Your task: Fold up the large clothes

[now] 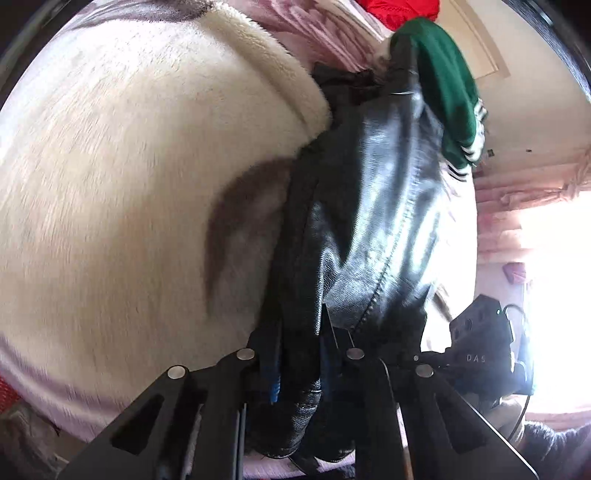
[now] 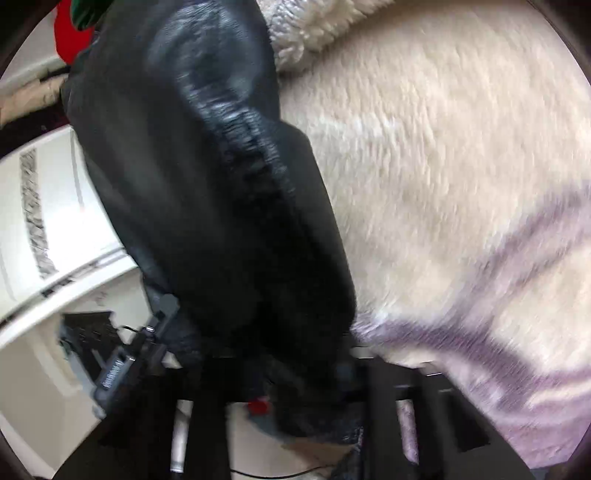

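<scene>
Item: glossy black leather jacket (image 1: 369, 206), stitched seams, fine-grained hide. Location: hanging bunched between both grippers, draped over a cream, long-piled fleece blanket (image 1: 129, 192) on the bed; the same jacket (image 2: 207, 192) fills the left half of the right wrist view.

Handling, as judged: heavy for a garment, supple yet stubborn at seams and hems; slick surface, prone to sliding out of a thin pinch. Best hold: thick hem, collar or seam ridge, not a single smooth panel.

Left gripper (image 1: 299, 369): jaws clenched on a leather fold. Right gripper (image 2: 303, 387): jaws apparently clamped on the jacket edge too, though blur hides the contact.

Behind: green knit garment with white-striped cuff (image 1: 439, 85); red fabric (image 1: 402, 11).

Writing: "DAS" on the other black gripper's housing (image 1: 476, 343); device label in right view unreadable.
</scene>
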{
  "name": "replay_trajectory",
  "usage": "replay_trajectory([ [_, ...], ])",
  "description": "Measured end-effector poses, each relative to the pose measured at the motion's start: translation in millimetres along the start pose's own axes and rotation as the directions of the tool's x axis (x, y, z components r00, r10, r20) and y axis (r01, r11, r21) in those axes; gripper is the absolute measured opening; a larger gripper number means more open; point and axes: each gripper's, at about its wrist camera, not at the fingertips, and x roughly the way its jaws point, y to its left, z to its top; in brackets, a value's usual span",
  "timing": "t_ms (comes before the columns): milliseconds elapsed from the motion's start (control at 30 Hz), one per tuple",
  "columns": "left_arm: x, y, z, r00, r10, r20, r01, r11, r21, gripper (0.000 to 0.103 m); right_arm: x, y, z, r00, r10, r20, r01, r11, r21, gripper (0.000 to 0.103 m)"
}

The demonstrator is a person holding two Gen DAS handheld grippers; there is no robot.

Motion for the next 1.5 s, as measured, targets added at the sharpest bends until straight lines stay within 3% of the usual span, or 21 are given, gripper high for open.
replay_trajectory([
  [100,-0.8,-1.8,-23.8,0.999,0.002,-0.041,-0.003,1.0,-0.028,0.013,-14.4,-0.7,-22.0,1.0,-0.023,-0.02,0.023,0.999,0.021,0.011],
  [233,8.8,4.8,-41.2,0.995,-0.004,-0.104,-0.01,0.991,-0.137,0.017,-12.7,-19.2,-46.1,0.989,-0.11,-0.099,0.115,0.993,0.041,0.011],
  [333,-5.0,2.4,-21.0,0.996,0.012,-0.089,-0.033,0.97,-0.241,0.027,-10.3,-17.9,-43.2,0.976,-0.182,-0.123,0.185,0.983,0.014,0.029],
  [367,-14.3,-4.5,-13.4,0.999,0.017,-0.049,-0.029,0.966,-0.258,0.032,-12.7,-15.3,-41.9,0.972,-0.2,-0.122,0.203,0.979,0.005,0.039],
  [433,-42.0,-11.1,0.8,0.998,0.026,0.06,-0.009,0.965,-0.262,0.058,-21.3,-8.6,-38.6,0.973,-0.202,-0.108,0.202,0.979,-0.011,0.045],
  [467,-55.2,-14.0,8.9,0.992,0.048,0.113,-0.018,0.968,-0.251,0.076,-28.8,-4.0,-37.3,0.975,-0.202,-0.092,0.201,0.979,-0.017,0.054],
  [500,-66.4,-14.2,16.4,0.985,0.074,0.156,-0.034,0.97,-0.242,0.08,-37.9,1.9,-35.8,0.977,-0.2,-0.071,0.199,0.98,-0.023,0.06],
  [567,-73.2,-8.7,28.6,0.973,0.136,0.187,-0.09,0.968,-0.234,0.08,-52.4,13.9,-29.7,0.978,-0.206,-0.035,0.205,0.978,-0.027,0.061],
  [633,-70.3,5.6,42.4,0.951,0.26,0.17,-0.22,0.95,-0.221,0.08,-70.5,18.0,-25.5,0.978,-0.207,0.018,0.207,0.978,-0.03,0.062],
  [667,-68.2,14.9,43.5,0.934,0.319,0.16,-0.285,0.937,-0.202,0.08,-81.7,24.3,-24.1,0.977,-0.206,0.045,0.208,0.978,-0.034,0.067],
  [700,-54.4,20.7,50.3,0.899,0.416,0.138,-0.393,0.905,-0.165,0.08,-89.3,31.6,-19.1,0.975,-0.209,0.079,0.213,0.976,-0.039,0.074],
  [800,-15.7,48.5,54.1,0.842,0.535,0.065,-0.531,0.845,-0.063,0.08,-99.3,52.1,-4.7,0.958,-0.235,0.166,0.249,0.966,-0.068,0.081],
  [867,19.0,64.1,60.3,0.839,0.544,-0.013,-0.544,0.838,-0.036,0.082,-93.5,60.4,5.4,0.95,-0.248,0.188,0.266,0.961,-0.079,0.081],
  [900,27.0,69.5,62.7,0.832,0.555,-0.012,-0.555,0.831,-0.031,0.093,-92.7,59.9,6.6,0.949,-0.244,0.201,0.263,0.962,-0.075,0.081],
  [967,30.3,74.8,70.7,0.835,0.55,0.016,-0.549,0.834,-0.052,0.103,-84.9,70.2,17.9,0.95,-0.231,0.211,0.249,0.966,-0.064,0.081],
  [1067,33.2,79.8,76.8,0.839,0.543,0.014,-0.541,0.837,-0.086,0.103,-89.0,92.9,30.9,0.951,-0.216,0.223,0.238,0.968,-0.077,0.081],
  [1167,31.1,80.4,71.8,0.827,0.558,0.068,-0.55,0.828,-0.107,0.103,-86.7,109.7,37.5,0.941,-0.249,0.228,0.281,0.952,-0.121,0.081],
  [1367,30.6,77.1,63.8,0.816,0.571,0.088,-0.562,0.82,-0.113,0.103,-71.9,123.0,43.1,0.932,-0.288,0.222,0.321,0.937,-0.134,0.081],
  [1500,26.1,66.4,53.0,0.795,0.599,0.096,-0.589,0.8,-0.118,0.103,-53.5,124.4,49.3,0.931,-0.293,0.216,0.326,0.936,-0.136,0.081],
])
